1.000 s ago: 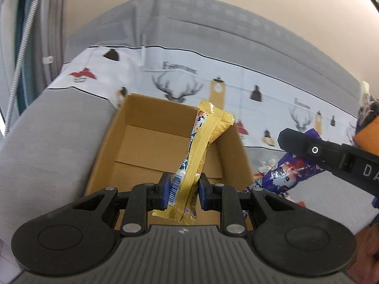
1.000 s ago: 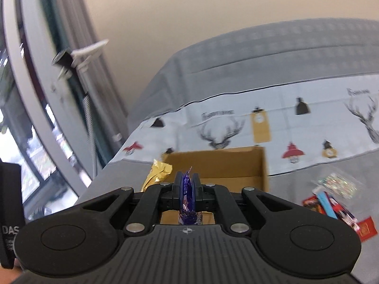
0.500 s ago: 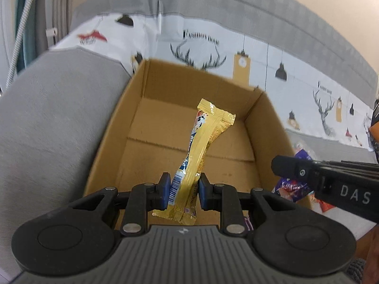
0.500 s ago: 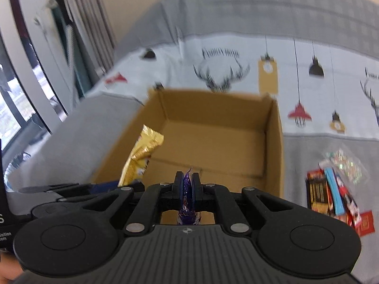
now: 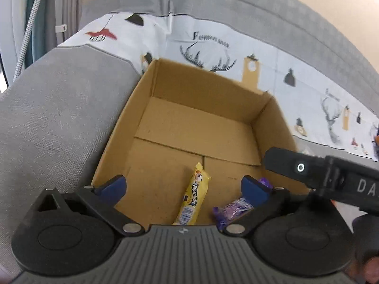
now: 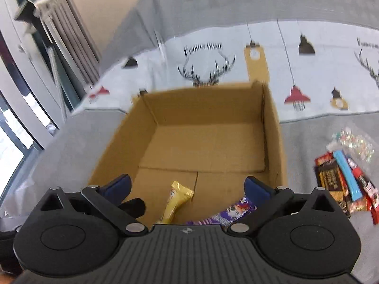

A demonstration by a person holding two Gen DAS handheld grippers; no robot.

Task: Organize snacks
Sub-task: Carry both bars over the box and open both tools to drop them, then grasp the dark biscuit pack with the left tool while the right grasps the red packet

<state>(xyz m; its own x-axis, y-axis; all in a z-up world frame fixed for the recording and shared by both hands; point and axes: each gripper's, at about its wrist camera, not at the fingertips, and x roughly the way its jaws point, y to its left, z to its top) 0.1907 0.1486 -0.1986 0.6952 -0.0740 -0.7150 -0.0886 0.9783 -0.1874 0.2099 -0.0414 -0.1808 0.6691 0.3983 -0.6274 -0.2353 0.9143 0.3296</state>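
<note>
An open cardboard box (image 5: 272, 123) (image 6: 272, 127) stands on the grey sofa. A yellow snack bar (image 5: 193, 201) (image 6: 176, 201) and a purple snack packet (image 5: 233, 211) (image 6: 233, 211) lie on the box floor near its front edge. My left gripper (image 5: 183, 185) is open and empty above the front of the box, jaws wide apart. My right gripper (image 6: 187, 185) is open and empty, also above the box front. The right gripper's black body (image 5: 331, 175) shows at the right of the left wrist view.
A pile of several snack packets (image 6: 343, 177) lies on the grey seat to the right of the box. A white patterned cloth (image 6: 308, 71) covers the sofa back behind the box. Curtains and a window (image 6: 35, 59) stand at the left.
Both grippers opened. The yellow bar dropped from the left gripper and the purple packet from the right gripper; both now lie in the box.
</note>
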